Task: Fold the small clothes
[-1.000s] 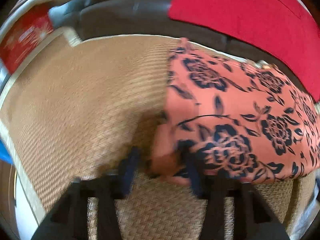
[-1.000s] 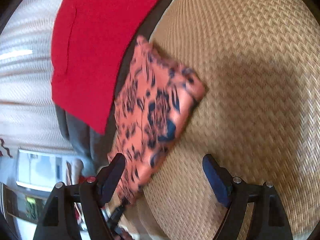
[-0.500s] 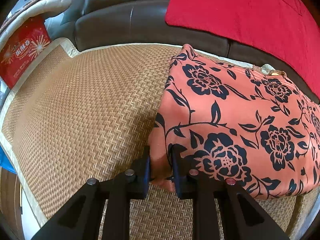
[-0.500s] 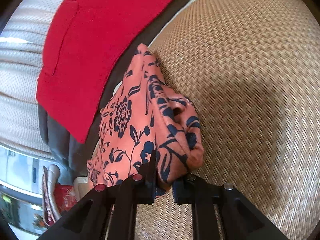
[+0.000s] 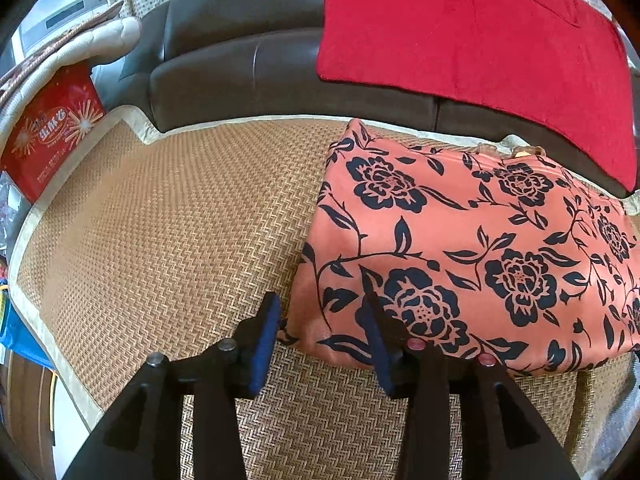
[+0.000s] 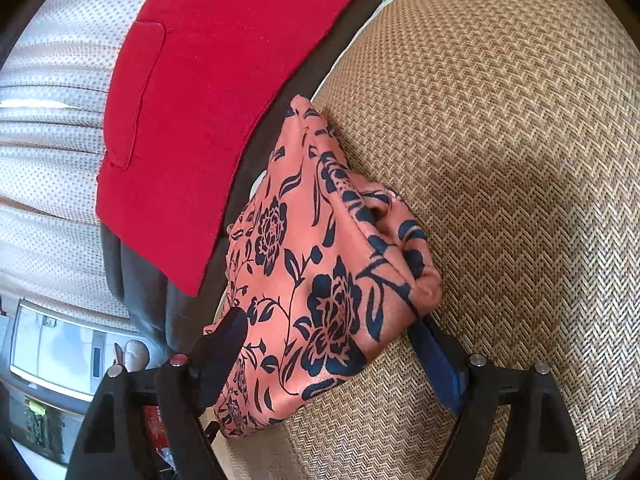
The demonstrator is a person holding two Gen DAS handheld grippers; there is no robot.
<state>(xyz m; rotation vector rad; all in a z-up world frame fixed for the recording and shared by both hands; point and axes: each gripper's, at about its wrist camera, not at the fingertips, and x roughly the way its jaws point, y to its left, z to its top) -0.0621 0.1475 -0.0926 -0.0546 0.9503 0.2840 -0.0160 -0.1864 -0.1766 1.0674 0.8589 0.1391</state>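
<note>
A folded orange garment with dark blue flowers point(image 5: 472, 248) lies on the woven straw mat point(image 5: 168, 240). My left gripper point(image 5: 320, 340) is open, its jaws either side of the garment's near left corner, not pinching it. In the right wrist view the same garment point(image 6: 320, 280) lies bunched at the mat's edge. My right gripper point(image 6: 332, 352) is open wide, with the near end of the garment between its fingers, released.
A red cloth point(image 5: 472, 28) is draped over the dark brown leather sofa back point(image 5: 240, 68); it also shows in the right wrist view point(image 6: 208, 80). A red box point(image 5: 48, 132) stands at the left beyond the mat's pale border.
Both grippers were shut on the garment's corners half a second ago and have opened, letting it go. The garment has settled flat on the mat.
</note>
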